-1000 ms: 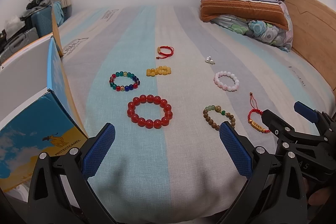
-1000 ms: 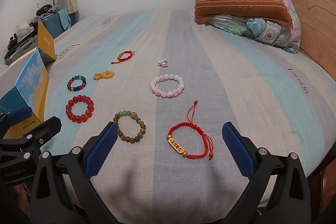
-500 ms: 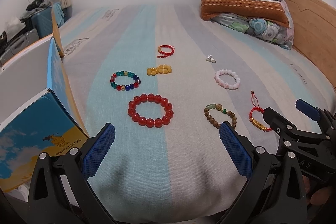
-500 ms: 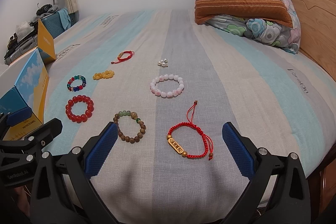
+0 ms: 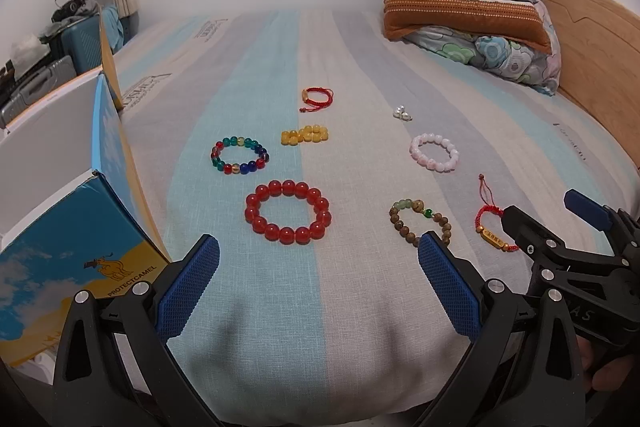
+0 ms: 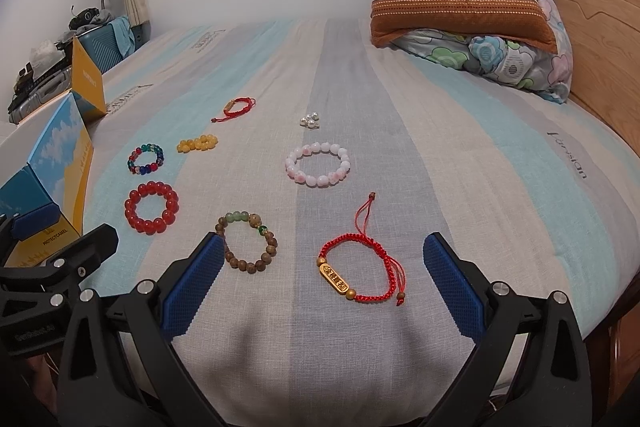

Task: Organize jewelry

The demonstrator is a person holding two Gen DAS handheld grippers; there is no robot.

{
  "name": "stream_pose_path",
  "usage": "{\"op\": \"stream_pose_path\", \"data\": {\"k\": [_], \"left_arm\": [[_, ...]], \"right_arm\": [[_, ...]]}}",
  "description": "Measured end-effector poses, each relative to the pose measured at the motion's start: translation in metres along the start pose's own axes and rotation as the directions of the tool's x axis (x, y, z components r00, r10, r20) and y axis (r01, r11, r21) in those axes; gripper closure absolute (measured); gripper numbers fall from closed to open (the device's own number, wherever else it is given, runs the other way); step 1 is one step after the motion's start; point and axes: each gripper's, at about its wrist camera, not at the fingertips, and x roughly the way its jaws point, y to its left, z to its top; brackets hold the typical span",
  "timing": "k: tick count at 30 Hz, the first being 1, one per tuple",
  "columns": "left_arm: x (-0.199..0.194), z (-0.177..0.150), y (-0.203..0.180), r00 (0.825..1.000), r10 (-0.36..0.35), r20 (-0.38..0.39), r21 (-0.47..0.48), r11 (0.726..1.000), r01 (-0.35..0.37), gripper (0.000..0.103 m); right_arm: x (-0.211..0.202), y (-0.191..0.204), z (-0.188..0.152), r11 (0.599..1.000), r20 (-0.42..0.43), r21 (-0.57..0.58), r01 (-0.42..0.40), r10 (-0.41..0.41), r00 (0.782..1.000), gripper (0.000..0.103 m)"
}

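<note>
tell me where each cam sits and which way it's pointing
Left wrist: on the left gripper, near the bed's foot edge, facing the pillows across the red bead bracelet; open blue-padded fingers in view, and the right gripper at the right edge.
Right wrist: on the right gripper, further right, facing the same way over the red cord bracelet; open fingers in view, and the left gripper at the left edge.
Shared: the striped bed, all the jewelry, the open box.

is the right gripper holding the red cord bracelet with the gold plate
No, the red cord bracelet with the gold plate lies flat on the striped bedsheet between the open right gripper's fingers, untouched.
</note>
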Motion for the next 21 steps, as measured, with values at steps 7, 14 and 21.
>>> {"op": "stream_pose_path", "data": {"k": [7,14,21], "left_arm": [[-0.0005,0.0003,0.0004,1.0,0.005,-0.004,0.0,1.0,-0.005,0.006],[-0.0024,0.0011,0.002,1.0,0.006,-0.003,0.0,1.0,-0.006,0.006],[0.0052,0.0004,0.003,1.0,0.009,-0.01,0.006,1.0,-0.009,0.006]], "right_arm": [[-0.0009,0.0007,0.0003,1.0,0.0,-0.003,0.005,-0.005,1.0,0.007],[-0.0008,0.0012,0.0004,1.0,0.0,-0.004,0.004,-0.004,1.0,0.007],[-0.0007,-0.0044,0.003,1.0,0.003,-0.021,0.016,-0.016,1.0,0.007]]}}
